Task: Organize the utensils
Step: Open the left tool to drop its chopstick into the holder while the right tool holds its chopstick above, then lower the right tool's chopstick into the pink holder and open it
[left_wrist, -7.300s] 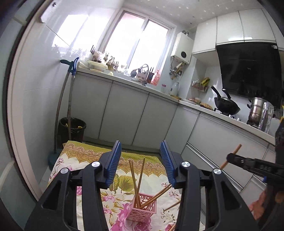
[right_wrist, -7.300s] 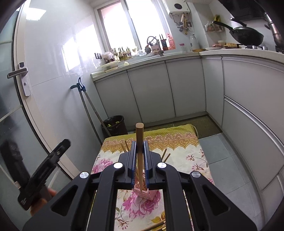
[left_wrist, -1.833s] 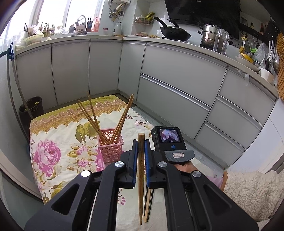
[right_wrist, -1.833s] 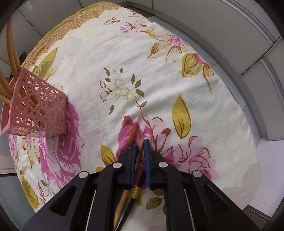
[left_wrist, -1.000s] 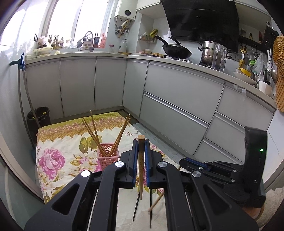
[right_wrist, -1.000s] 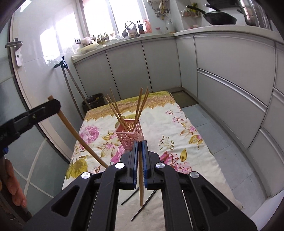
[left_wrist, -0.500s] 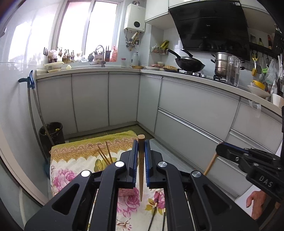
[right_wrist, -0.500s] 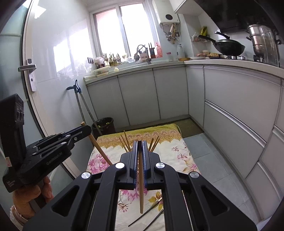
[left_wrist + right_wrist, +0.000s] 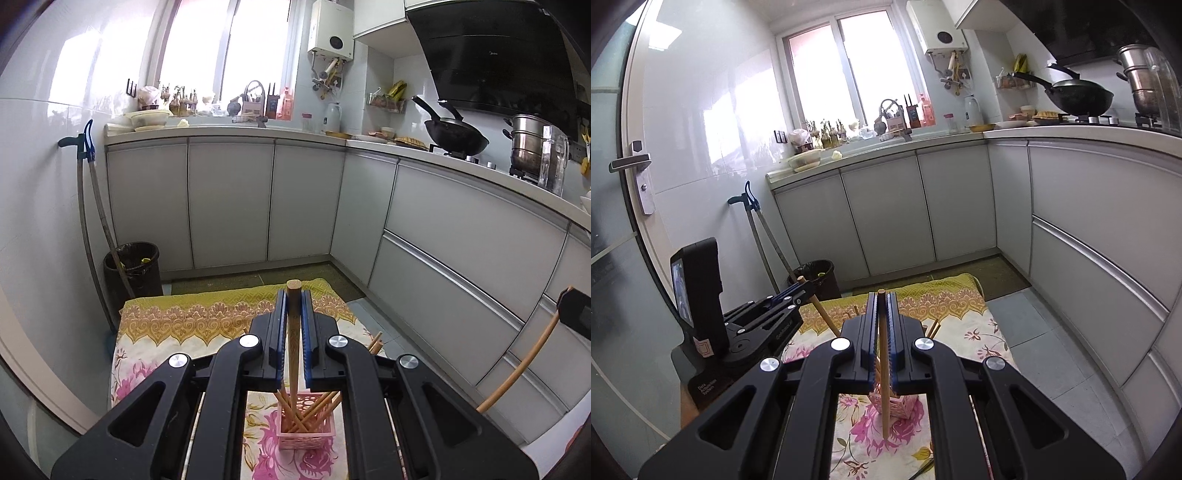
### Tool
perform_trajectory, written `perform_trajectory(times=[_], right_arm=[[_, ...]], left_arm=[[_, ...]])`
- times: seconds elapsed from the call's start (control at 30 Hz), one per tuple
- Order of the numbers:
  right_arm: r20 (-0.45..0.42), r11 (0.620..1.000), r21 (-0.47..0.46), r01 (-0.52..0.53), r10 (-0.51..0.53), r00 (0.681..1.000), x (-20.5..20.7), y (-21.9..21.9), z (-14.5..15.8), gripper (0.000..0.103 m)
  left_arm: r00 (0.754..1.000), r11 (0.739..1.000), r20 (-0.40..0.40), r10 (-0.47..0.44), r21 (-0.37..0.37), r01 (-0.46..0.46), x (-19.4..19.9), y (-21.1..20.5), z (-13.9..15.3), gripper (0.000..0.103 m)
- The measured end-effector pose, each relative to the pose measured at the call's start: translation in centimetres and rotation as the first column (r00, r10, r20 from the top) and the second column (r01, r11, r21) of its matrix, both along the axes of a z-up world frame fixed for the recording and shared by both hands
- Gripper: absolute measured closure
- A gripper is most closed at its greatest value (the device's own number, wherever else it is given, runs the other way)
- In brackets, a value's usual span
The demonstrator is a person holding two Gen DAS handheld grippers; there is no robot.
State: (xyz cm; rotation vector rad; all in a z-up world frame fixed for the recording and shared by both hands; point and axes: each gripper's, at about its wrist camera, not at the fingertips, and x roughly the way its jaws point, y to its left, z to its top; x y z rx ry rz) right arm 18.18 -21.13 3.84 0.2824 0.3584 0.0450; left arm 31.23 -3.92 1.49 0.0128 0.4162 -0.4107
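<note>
My left gripper [image 9: 294, 299] is shut on a wooden chopstick [image 9: 294, 339] held upright; its lower tip hangs over the pink lattice basket [image 9: 306, 430], which holds several wooden chopsticks. My right gripper [image 9: 881, 301] is shut on another wooden chopstick [image 9: 884, 369] held upright, its tip in front of the pink basket [image 9: 903, 404]. The left gripper [image 9: 798, 291] with its chopstick shows at the left of the right wrist view. The right gripper's chopstick [image 9: 517, 369] shows at the right edge of the left wrist view.
The basket stands on a floral cloth [image 9: 192, 325] on a low surface in a kitchen. White cabinets [image 9: 229, 203] run along the back and right. A black bin [image 9: 133, 269] and mop handles stand at the back left. Dark chopsticks [image 9: 923, 469] lie on the cloth.
Both grippers have lifted chopsticks off the cloth and tilted up to level. They now hang above the basket, which sits lower in both views.
</note>
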Motion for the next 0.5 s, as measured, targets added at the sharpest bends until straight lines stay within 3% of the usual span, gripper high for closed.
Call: perform_trajectory(times=[0.27,0.4,0.5], right_arm=[[0.009,1.0,0.019,-0.012,0.012,1.0,2.8,0.2,-1.0,0.098],[0.023,1.0,0.009,-0.008,0.007,1.0,4.0,0.5,-0.9,0.098],[0.033,1.0,0.008,-0.004,0.004,0.999,4.8,0.7,-1.0,0.098]], left_arm=[[0.995,0.999,-0.094,-0.014,0.03,0.017,1.9,-0.7,-3.9,0.095],[0.997,1.0,-0.076,0.008,0.011,-0.008,0.7,0.4,-3.9,0.072],[0.999,0.998,-0.025,0.028,-0.047,-0.03,-1.4,2.3,-2.4,0.068]])
